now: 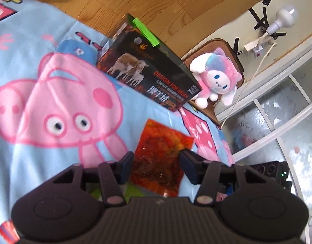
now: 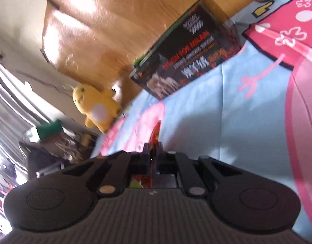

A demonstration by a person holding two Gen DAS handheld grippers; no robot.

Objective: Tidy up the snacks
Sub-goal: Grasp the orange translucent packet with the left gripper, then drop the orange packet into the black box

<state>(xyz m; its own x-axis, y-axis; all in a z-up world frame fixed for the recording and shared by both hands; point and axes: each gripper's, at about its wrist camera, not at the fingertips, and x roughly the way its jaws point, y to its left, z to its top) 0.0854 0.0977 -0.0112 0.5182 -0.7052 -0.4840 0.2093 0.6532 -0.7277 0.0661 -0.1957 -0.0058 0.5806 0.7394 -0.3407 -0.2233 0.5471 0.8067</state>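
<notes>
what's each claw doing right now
left claw: open, above the red snack packet
right claw: shut on a red snack packet

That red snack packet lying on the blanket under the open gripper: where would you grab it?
The red snack packet lies flat on the blanket, so I'd probably pinch one thin edge. The left gripper hangs open above it; coming from above, one finger must slide under the near edge, as the flat face offers nothing to squeeze.

Blanket (image 1: 29, 46): lt blue w/ pink pig print. Box (image 1: 147, 71): black, red lettering. Snack pouch (image 1: 160, 154): red-orange.
</notes>
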